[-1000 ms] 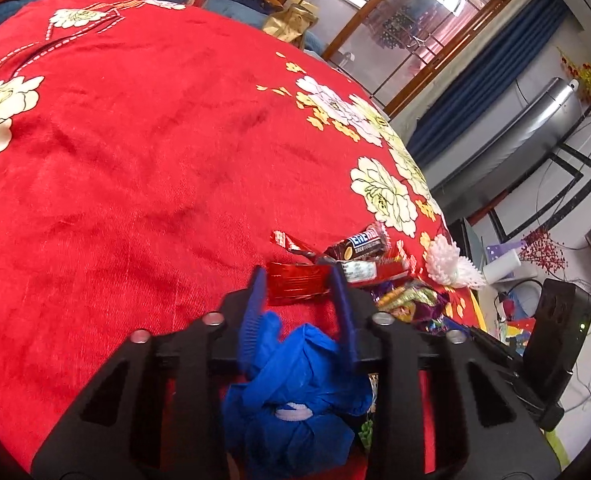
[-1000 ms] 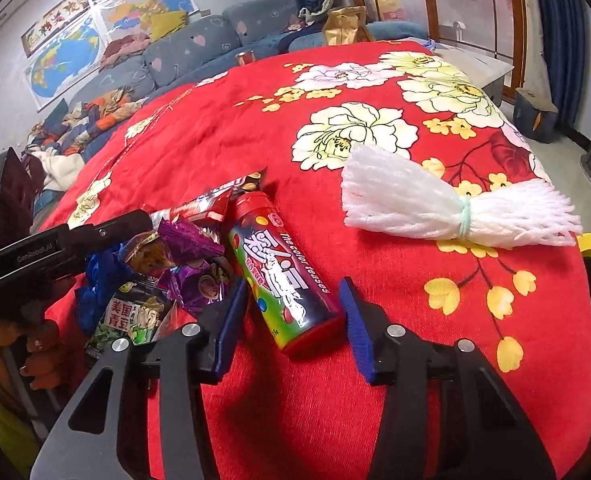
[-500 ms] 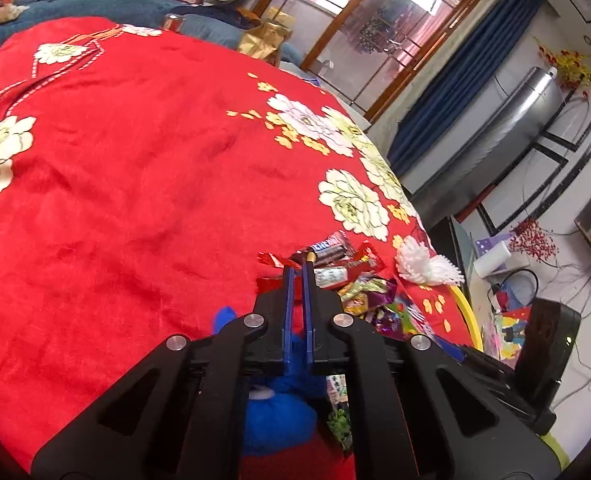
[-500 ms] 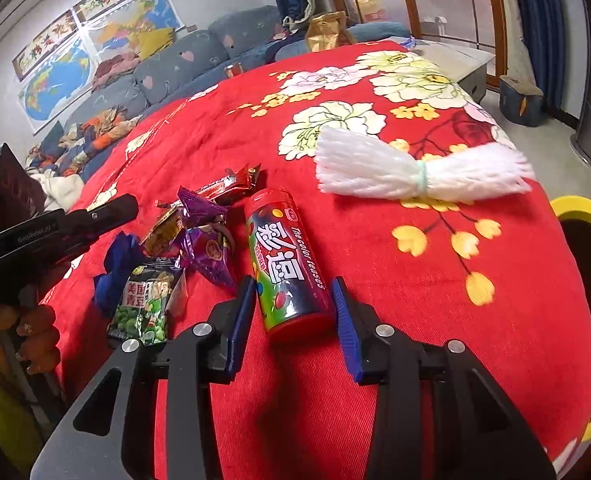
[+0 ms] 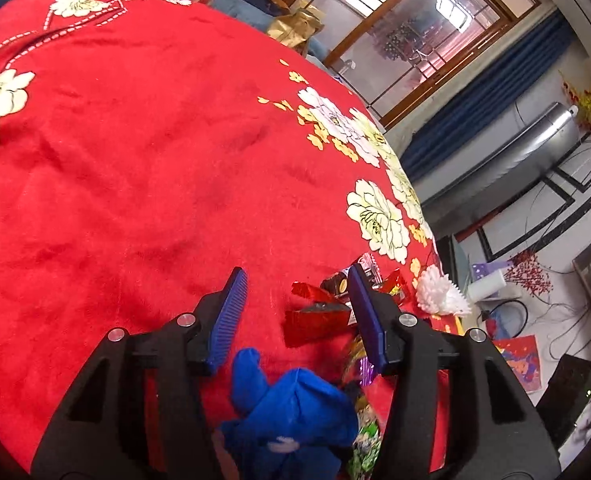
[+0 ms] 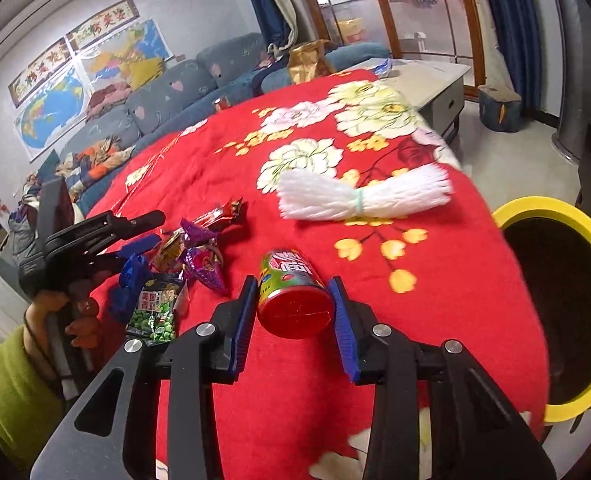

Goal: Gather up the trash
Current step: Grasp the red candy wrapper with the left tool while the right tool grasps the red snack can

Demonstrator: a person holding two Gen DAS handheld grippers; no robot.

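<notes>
Plush red blanket point(image 6: 435, 304) underneath — right tongs point(image 6: 293, 316) clamp a glossy cylindrical candy tube point(image 6: 293, 300), left tongs point(image 5: 297, 316) gape over crinkly foil wrappers point(image 5: 319, 318).

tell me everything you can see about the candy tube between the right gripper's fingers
The candy tube is a short cylinder with a glossy printed wrap, green and red with white characters, and a red round end cap facing the camera. It looks like plastic or coated card. It points away from the camera between the blue pads of the right gripper, which close on its sides. Whether it still rests on the red floral blanket is unclear.
</notes>
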